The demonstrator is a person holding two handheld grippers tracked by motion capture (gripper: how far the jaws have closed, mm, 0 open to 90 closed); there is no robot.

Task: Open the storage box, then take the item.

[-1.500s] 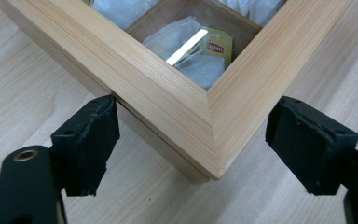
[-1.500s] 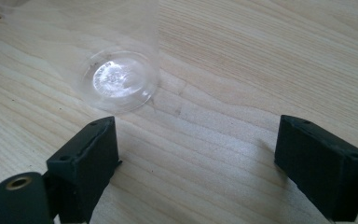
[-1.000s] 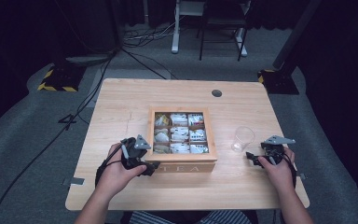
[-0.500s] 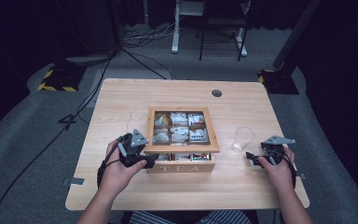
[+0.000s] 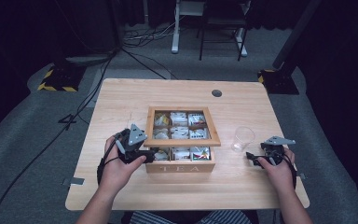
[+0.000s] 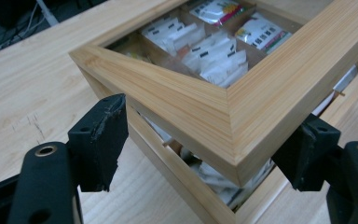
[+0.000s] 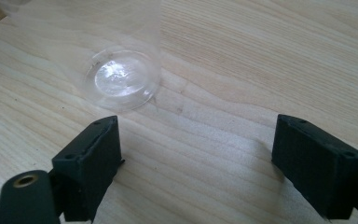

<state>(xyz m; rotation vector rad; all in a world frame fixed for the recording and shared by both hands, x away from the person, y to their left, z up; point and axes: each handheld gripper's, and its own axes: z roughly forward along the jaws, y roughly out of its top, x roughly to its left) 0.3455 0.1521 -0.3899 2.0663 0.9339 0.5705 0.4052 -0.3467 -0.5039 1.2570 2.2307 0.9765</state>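
Observation:
A wooden tea box point(image 5: 179, 166) marked TEA stands mid-table, with tea bags point(image 5: 179, 133) in its compartments. Its glass-paned lid point(image 5: 182, 143) is tilted up at the front, leaving a gap above the box point(image 6: 168, 163). My left gripper point(image 5: 151, 154) is open at the front-left corner, and that lid corner point(image 6: 242, 93) sits between the spread jaws of the left gripper point(image 6: 205, 149). A clear plastic cup point(image 5: 242, 138) stands to the right of the box. My right gripper point(image 5: 254, 157) rests low on the table just in front of the cup point(image 7: 121, 79); this right gripper point(image 7: 205, 163) is open with nothing between its jaws.
The wooden table point(image 5: 130, 100) has a round cable hole point(image 5: 216, 93) at the back right. Beyond it are a dark floor with cables point(image 5: 121, 51), a white desk leg point(image 5: 175, 28) and a chair base point(image 5: 219, 28).
The front of the lid has risen off the box, with my left gripper rising at its corner. The right gripper and the cup have stayed put.

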